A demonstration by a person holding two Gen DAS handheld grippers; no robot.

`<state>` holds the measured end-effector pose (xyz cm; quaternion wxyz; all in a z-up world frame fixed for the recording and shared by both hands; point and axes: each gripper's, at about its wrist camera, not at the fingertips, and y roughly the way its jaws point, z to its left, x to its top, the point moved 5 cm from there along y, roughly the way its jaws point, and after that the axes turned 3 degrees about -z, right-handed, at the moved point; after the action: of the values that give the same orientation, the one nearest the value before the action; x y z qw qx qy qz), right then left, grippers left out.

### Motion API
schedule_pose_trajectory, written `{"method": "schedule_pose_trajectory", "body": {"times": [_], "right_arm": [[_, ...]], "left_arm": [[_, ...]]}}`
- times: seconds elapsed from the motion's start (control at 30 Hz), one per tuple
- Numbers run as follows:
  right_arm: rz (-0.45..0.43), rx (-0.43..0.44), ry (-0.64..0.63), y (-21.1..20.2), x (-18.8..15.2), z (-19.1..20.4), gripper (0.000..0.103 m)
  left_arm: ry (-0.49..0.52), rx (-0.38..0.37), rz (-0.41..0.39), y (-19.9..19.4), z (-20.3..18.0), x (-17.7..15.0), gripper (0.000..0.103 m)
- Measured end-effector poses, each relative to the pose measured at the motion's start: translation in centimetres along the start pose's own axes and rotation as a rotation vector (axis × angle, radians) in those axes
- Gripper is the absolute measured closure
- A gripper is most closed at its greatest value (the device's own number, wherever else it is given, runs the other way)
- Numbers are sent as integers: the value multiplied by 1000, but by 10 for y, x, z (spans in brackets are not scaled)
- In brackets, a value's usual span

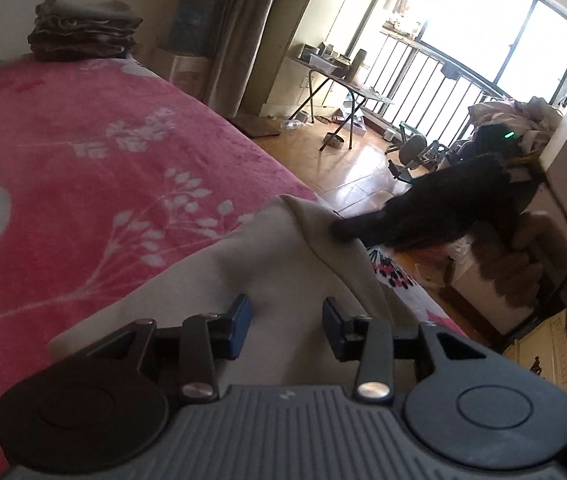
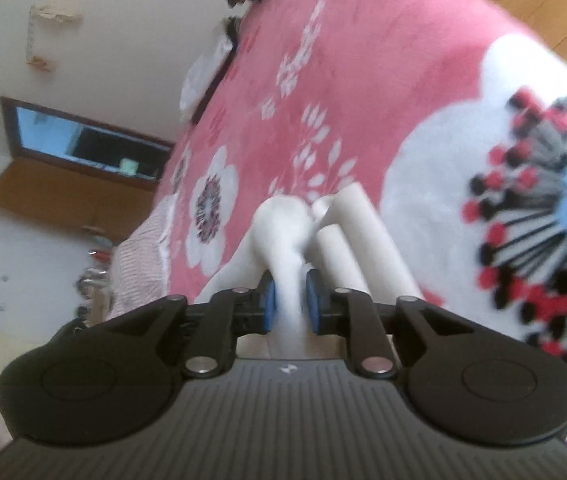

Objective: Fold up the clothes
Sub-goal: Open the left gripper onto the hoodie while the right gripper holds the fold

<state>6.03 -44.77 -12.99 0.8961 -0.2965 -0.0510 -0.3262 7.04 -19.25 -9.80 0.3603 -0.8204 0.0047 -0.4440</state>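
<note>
Cloth (image 1: 243, 264) in pale beige lies on the pink flowered blanket (image 1: 83, 152), near the bed's edge. My left gripper (image 1: 286, 326) is above it with its 2 blue pads apart, holding nothing. My right gripper (image 2: 288, 300) has its 2 pads pressed on a bunched fold of this cloth (image 2: 289, 240). A stack of folded clothes (image 1: 83, 28) sits at the far corner of the bed.

Open bedspread (image 1: 95, 152): bare across its middle.
Far corner: folded stack (image 1: 83, 28) stands there.
Ahead, right: the other gripper (image 1: 423, 208) blocks passage.
</note>
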Motion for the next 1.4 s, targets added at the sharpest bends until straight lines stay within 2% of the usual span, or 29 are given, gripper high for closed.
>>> {"method": "schedule_pose_trajectory", "body": {"times": [0.17, 0.2, 0.27, 0.33, 0.43, 0.53, 0.57, 0.67, 0.77, 0.87, 0.9, 0.93, 0.97, 1.07, 1.17, 1.23, 1.3, 1.33, 1.4], "right_arm": [[-129, -118, -311, -36, 5, 51, 84], [-132, -132, -382, -34, 3, 62, 84], [-105, -149, -526, -16, -7, 82, 85], [-41, -183, -617, 12, -21, 83, 87], [43, -364, -765, 52, -37, 59, 89], [-4, -421, -746, 35, -32, 70, 89], [-18, -431, -761, 24, -33, 78, 88], [-26, -388, -858, -11, -49, 104, 88], [69, -284, -986, -31, -89, 123, 88], [196, -298, -1091, -18, -126, 115, 90], [227, -329, -1119, -12, -134, 103, 89], [250, -376, -1142, -6, -139, 86, 87], [249, -380, -1131, -4, -140, 74, 87], [210, -345, -982, -12, -120, 75, 87], [187, -334, -1053, -23, -118, 95, 89], [210, -303, -1072, -26, -126, 98, 89], [251, -352, -1091, -17, -136, 76, 89], [242, -352, -1097, -13, -142, 66, 88], [218, -346, -1024, -13, -140, 60, 88]], "left_arm": [[62, 2, -11, 2, -6, -6, 62], [74, 2, -13, 2, -7, -7, 61], [99, 3, -17, 3, -9, -9, 59], [130, 10, -23, 4, -13, -12, 57], [194, 32, -29, 9, -20, -15, 56], [207, 37, -34, 10, -24, -16, 50], [216, 41, -35, 10, -25, -17, 50], [227, 46, -42, 10, -26, -19, 50], [242, 55, -43, 12, -27, -20, 50], [256, 63, -38, 17, -29, -20, 50], [258, 60, -35, 18, -30, -20, 50], [267, 65, -32, 19, -32, -20, 49], [276, 70, -29, 20, -33, -20, 49], [287, 76, -25, 22, -34, -20, 49], [280, 71, -27, 22, -33, -20, 48], [279, 71, -27, 24, -33, -19, 48], [275, 65, -21, 26, -34, -19, 46], [281, 67, -17, 27, -34, -19, 45], [271, 52, -10, 22, -33, -14, 46]]}}
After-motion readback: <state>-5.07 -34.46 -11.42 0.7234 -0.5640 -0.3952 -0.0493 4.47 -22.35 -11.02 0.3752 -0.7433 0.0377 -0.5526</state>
